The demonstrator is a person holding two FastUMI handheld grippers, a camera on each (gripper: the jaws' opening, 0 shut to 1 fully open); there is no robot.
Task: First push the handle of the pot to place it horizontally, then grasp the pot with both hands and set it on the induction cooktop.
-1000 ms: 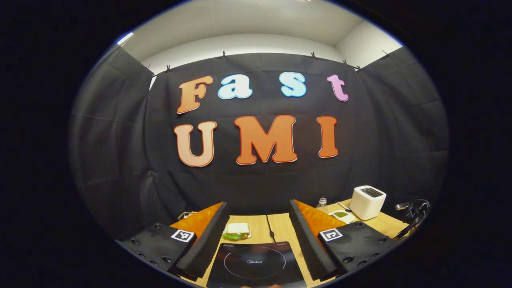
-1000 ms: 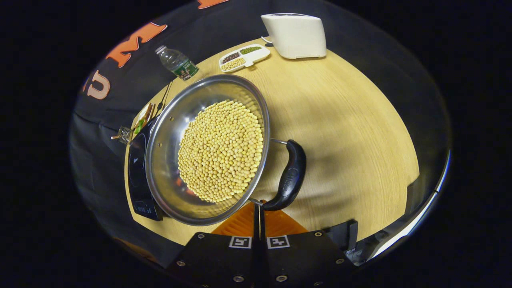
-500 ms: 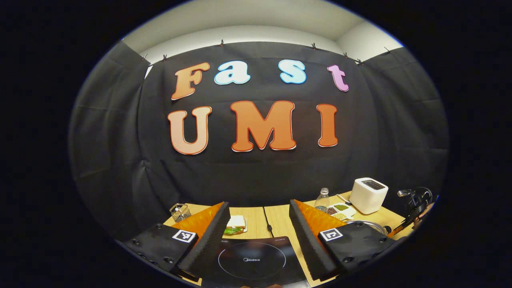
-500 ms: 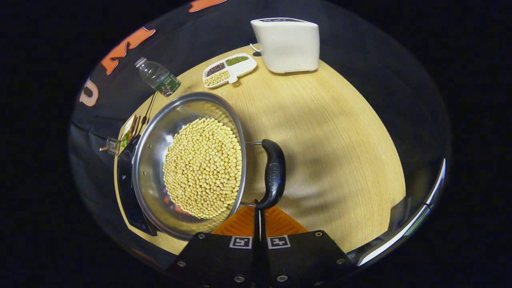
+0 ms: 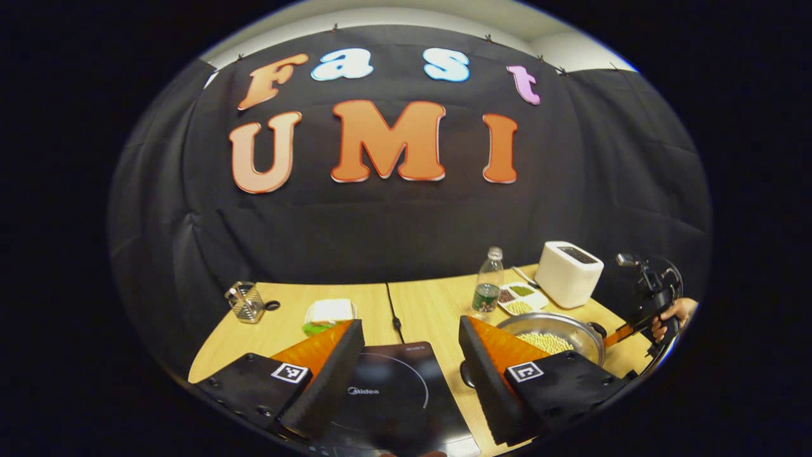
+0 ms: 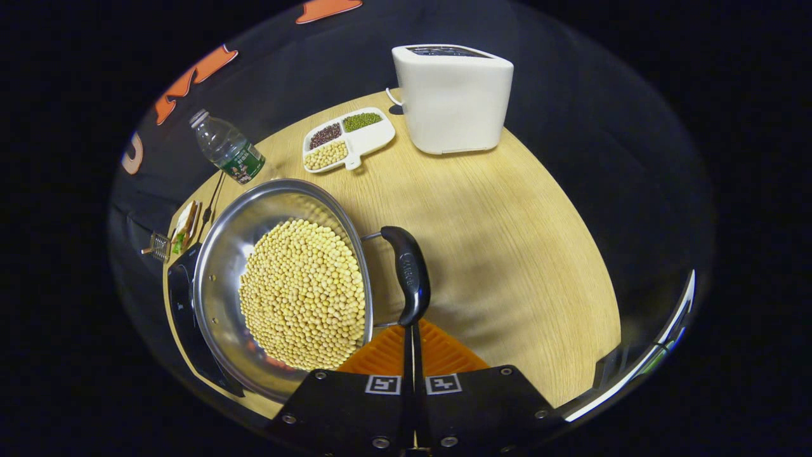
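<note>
1. Left gripper view first, far left: this camera has dipped a lot in the last second. A wire basket (image 5: 244, 303) and a sandwich (image 5: 330, 312) now sit in plain sight on the wooden table (image 5: 279, 330), where before it was mostly wall.
2. Middle: the left gripper (image 5: 409, 324) hangs with its fingers spread wide, nothing between them, over the black induction cooktop (image 5: 393, 393).
3. Right of that, the steel pot (image 5: 552, 333) full of soybeans (image 5: 547, 343) has come into frame just beside the cooktop, still on the table. Behind it are a water bottle (image 5: 487, 289) and a white toaster (image 5: 569, 273).
4. Far right edge: the right gripper (image 5: 625, 330) and the hand (image 5: 672, 312) holding it, up against the pot's far side.
5. Right gripper view, left side: the pot (image 6: 222, 279) has slid left in the picture, and its rim overlaps the cooktop (image 6: 181, 304) edge.
6. Centre: the black handle (image 6: 409, 276) was slanted a second ago and now runs nearly straight away from the camera.
7. The right gripper (image 6: 412, 330) is clenched with nothing pinched, its tips butted against the handle's near end, so it's nudging, not gripping.
8. My read: the handle push is about finished, and the left gripper dropping in looks like setup for the two-handed lift.
</note>
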